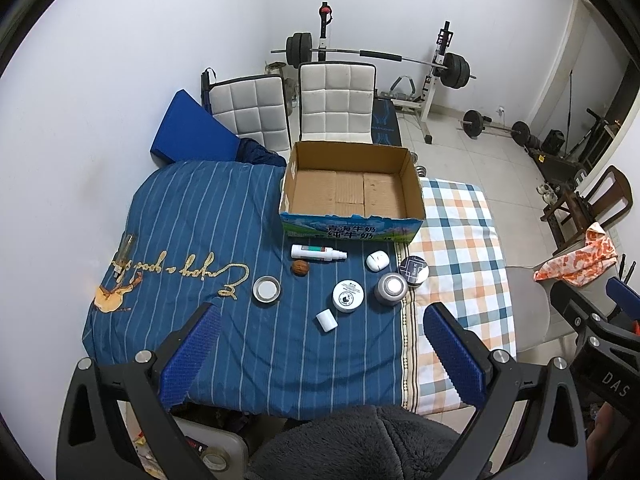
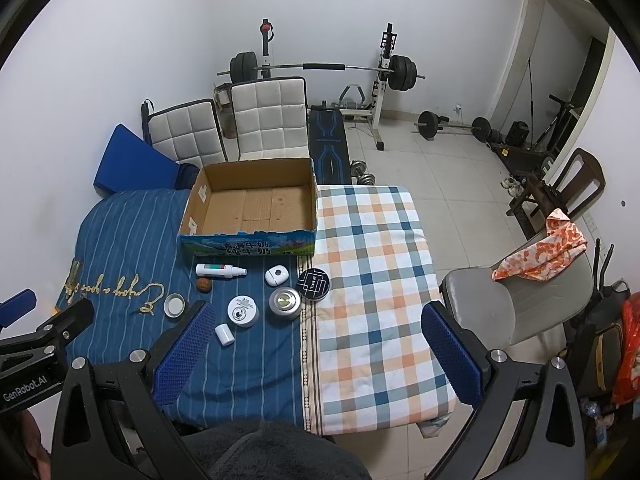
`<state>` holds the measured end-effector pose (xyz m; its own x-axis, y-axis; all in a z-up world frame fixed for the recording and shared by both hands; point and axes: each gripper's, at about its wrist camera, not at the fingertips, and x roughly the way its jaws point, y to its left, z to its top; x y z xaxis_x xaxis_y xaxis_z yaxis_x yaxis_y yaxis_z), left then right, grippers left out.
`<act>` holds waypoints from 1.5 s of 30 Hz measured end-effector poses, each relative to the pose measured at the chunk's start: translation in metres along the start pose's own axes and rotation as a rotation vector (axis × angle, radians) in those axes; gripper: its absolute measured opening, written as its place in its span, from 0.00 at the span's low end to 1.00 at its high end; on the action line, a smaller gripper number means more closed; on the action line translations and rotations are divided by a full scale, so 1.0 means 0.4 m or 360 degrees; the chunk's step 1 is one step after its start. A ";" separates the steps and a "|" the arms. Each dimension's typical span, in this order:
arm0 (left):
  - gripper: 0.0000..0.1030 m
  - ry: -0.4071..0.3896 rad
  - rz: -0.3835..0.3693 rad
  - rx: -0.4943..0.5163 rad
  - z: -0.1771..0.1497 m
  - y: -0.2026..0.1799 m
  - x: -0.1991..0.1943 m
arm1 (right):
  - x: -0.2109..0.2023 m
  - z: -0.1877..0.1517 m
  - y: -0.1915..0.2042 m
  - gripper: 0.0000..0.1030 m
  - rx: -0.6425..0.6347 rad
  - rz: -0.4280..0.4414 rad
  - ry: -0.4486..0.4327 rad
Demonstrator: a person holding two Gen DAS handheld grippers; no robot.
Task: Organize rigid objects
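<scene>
An empty cardboard box (image 1: 352, 190) (image 2: 252, 204) stands on the cloth-covered table. In front of it lie a white spray bottle (image 1: 318, 253) (image 2: 220, 270), a walnut (image 1: 300, 268) (image 2: 203, 284), a white oval case (image 1: 377, 261) (image 2: 276, 275), a black round tin (image 1: 414, 270) (image 2: 314, 284), a silver jar (image 1: 391, 289) (image 2: 285, 303), a white round jar (image 1: 348, 296) (image 2: 243, 311), a small metal tin (image 1: 266, 289) (image 2: 175, 305) and a small white cylinder (image 1: 326, 321) (image 2: 224, 334). My left gripper (image 1: 320, 348) and right gripper (image 2: 316, 348) are both open and empty, held above the table's near edge.
A glass bottle (image 1: 122, 256) lies at the table's left edge. Two white chairs (image 1: 336, 100) stand behind the table. A grey chair with an orange cloth (image 2: 540, 256) is on the right. Weight equipment (image 2: 320, 68) lines the back wall.
</scene>
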<state>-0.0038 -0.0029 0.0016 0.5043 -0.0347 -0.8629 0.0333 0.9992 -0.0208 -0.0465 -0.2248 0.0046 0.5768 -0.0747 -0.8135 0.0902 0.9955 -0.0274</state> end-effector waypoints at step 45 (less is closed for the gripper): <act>1.00 -0.0005 -0.0003 -0.0026 0.010 -0.012 -0.005 | 0.002 0.011 0.006 1.00 -0.0002 0.0034 -0.0019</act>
<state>-0.0016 -0.0075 0.0053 0.5069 -0.0367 -0.8612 0.0205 0.9993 -0.0306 -0.0421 -0.2229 0.0064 0.5884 -0.0539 -0.8068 0.0766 0.9970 -0.0107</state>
